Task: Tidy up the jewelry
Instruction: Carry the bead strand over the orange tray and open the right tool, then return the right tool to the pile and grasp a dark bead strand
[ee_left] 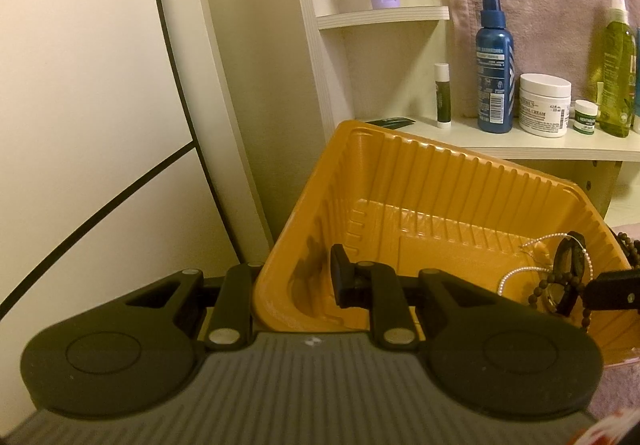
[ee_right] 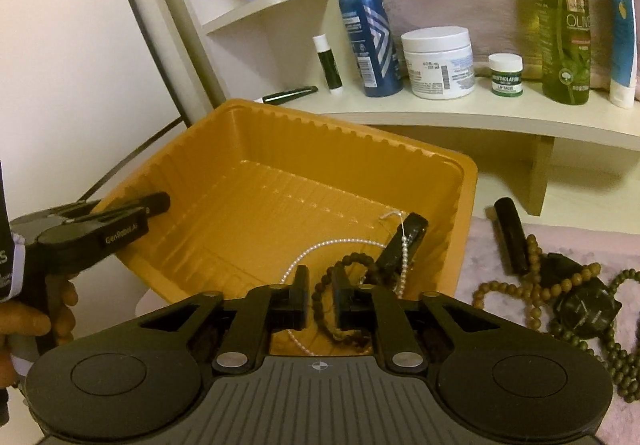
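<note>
An orange ribbed plastic tray (ee_right: 256,173) stands tilted. My left gripper (ee_left: 296,281) is shut on the tray's near wall (ee_left: 280,265); it also shows in the right wrist view (ee_right: 154,205). My right gripper (ee_right: 320,299) hangs over the tray's near right part, jaws slightly apart around a dark brown bead bracelet (ee_right: 340,269). A white pearl strand (ee_right: 340,243) and a black watch (ee_right: 404,241) hang or lie there too, tangled together. The same cluster (ee_left: 568,269) shows at the tray's right in the left wrist view.
On the pink cloth right of the tray lie a tan bead strand (ee_right: 532,277), a green bead strand (ee_right: 612,349), another black watch (ee_right: 584,309) and a dark tube (ee_right: 510,233). A shelf (ee_right: 440,113) behind holds bottles and jars. A white panel stands at left.
</note>
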`<action>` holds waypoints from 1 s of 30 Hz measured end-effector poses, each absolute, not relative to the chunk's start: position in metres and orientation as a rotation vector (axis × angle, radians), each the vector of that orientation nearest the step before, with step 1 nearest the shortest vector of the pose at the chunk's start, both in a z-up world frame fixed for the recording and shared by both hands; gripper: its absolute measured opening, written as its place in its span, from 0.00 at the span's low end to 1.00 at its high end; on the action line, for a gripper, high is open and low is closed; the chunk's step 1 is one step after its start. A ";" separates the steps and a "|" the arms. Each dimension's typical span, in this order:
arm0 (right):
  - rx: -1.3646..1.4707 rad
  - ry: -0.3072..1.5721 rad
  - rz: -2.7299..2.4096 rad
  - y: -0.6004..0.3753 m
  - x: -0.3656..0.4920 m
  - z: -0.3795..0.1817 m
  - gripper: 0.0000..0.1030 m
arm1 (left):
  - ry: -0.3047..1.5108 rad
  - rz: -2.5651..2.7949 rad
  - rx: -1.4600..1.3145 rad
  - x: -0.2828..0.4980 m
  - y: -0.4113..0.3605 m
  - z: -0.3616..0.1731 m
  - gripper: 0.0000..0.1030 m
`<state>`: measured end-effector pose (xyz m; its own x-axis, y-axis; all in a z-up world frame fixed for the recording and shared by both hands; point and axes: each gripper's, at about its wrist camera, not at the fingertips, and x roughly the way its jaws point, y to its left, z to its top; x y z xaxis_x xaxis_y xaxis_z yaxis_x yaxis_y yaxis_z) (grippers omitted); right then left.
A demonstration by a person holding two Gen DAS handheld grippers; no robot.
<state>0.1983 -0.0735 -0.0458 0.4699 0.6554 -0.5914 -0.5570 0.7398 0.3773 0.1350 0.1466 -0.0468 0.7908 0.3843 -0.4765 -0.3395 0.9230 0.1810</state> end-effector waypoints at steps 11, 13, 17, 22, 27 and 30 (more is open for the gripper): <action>0.153 0.728 0.731 -0.084 0.191 -0.032 0.46 | 0.528 0.394 0.091 0.134 0.146 -0.046 0.18; 0.166 0.724 0.715 -0.092 0.191 -0.030 0.46 | 0.529 0.394 0.091 0.134 0.146 -0.046 0.18; 0.191 0.724 0.676 -0.112 0.190 -0.028 0.46 | 0.528 0.395 0.094 0.134 0.145 -0.046 0.18; 0.221 0.740 0.612 -0.142 0.190 -0.030 0.46 | 0.527 0.396 0.095 0.133 0.145 -0.046 0.18; 0.249 0.774 0.530 -0.177 0.182 -0.047 0.46 | 0.528 0.396 0.095 0.133 0.145 -0.045 0.18; 0.194 0.805 0.496 -0.188 0.177 -0.057 0.46 | 0.526 0.394 0.096 0.133 0.145 -0.045 0.18</action>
<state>0.1766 -0.1883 -0.0567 0.5868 0.4949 -0.6409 -0.3502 0.8688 0.3502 0.1328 0.1447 -0.0454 0.7918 0.3903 -0.4698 -0.3415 0.9206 0.1892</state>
